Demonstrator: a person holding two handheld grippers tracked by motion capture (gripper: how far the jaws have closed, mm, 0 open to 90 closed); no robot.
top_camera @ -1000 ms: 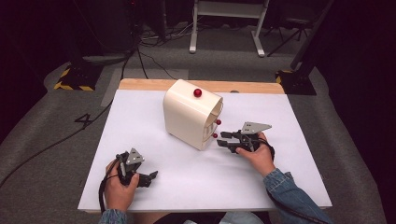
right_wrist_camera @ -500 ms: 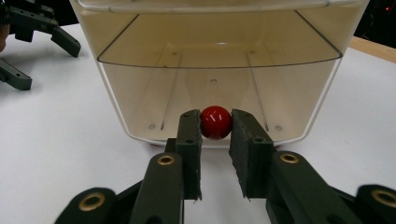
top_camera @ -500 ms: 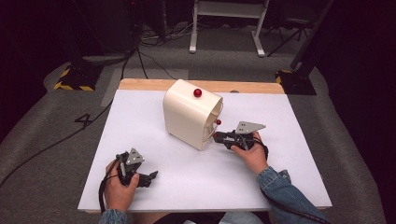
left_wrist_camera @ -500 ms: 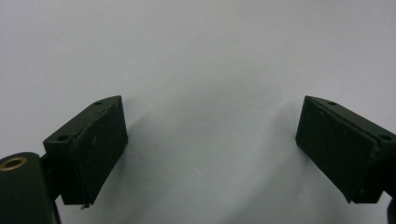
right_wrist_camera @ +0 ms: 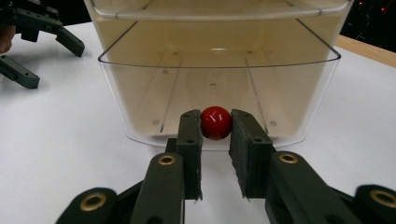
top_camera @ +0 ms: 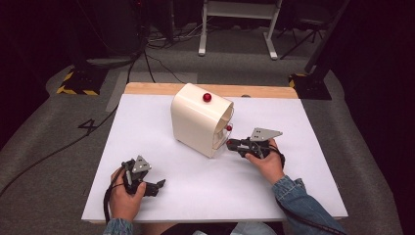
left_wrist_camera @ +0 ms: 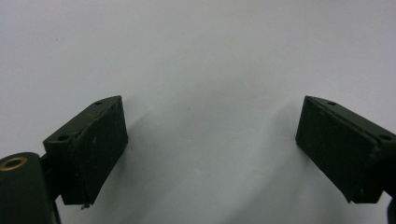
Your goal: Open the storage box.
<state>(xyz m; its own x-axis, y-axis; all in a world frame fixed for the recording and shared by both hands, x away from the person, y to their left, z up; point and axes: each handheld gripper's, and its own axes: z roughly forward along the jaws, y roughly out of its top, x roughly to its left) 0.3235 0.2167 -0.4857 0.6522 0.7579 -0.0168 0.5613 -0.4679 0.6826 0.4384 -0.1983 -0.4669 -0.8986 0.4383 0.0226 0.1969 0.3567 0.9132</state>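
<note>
We have the right gripper (right_wrist_camera: 215,135) pinched on the small red ball knob (right_wrist_camera: 215,122) of the lower clear plastic drawer (right_wrist_camera: 219,100) in the cream plastic drawer cabinet (top_camera: 200,122), near the white table's (top_camera: 147,122) far edge. We should probably pull straight and level. Our left gripper (left_wrist_camera: 210,154) rests spread near the front-left corner.

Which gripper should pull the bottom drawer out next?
Right. The right gripper is already shut on the red knob of the clear drawer; the left gripper sits open on the table, away from the cabinet.
</note>
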